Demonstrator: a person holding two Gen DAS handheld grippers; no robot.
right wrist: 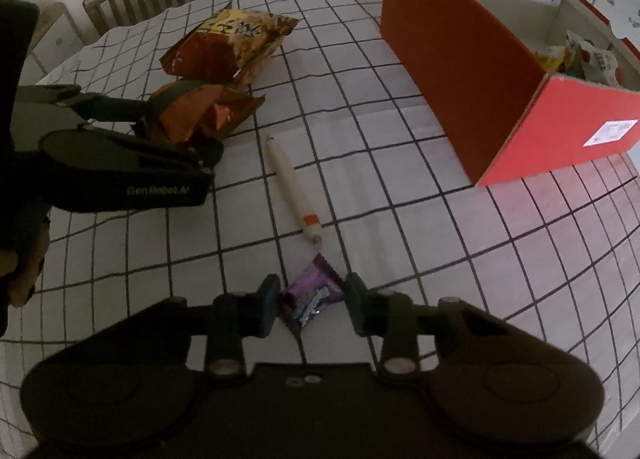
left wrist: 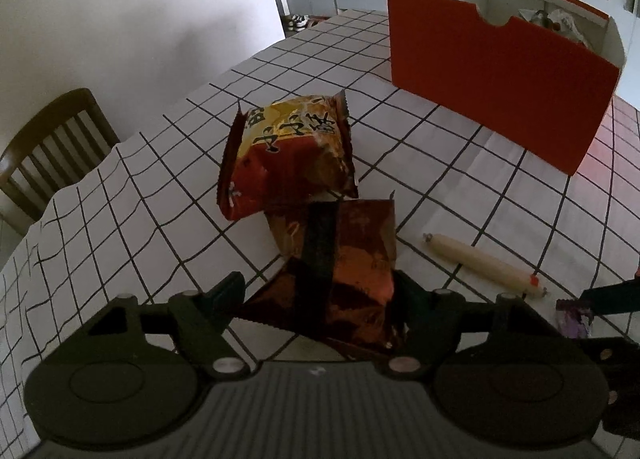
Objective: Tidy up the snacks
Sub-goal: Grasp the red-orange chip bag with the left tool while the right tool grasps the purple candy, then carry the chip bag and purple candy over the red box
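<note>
Near the orange box (right wrist: 472,71), the left claw (left wrist: 320,291) pinches a crinkly packet (left wrist: 340,259) and the right claw (right wrist: 312,305) straddles a purple candy (right wrist: 310,295), contact unclear; either could slip free.

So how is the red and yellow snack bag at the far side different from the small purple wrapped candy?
The red and yellow snack bag is far bigger and puffy; the small purple wrapped candy is tiny and flat. The bag lies free on the checked tablecloth, away from both grippers; the candy sits between the right gripper fingers. Both are shiny sealed wrappers outside the red cardboard box.
</note>
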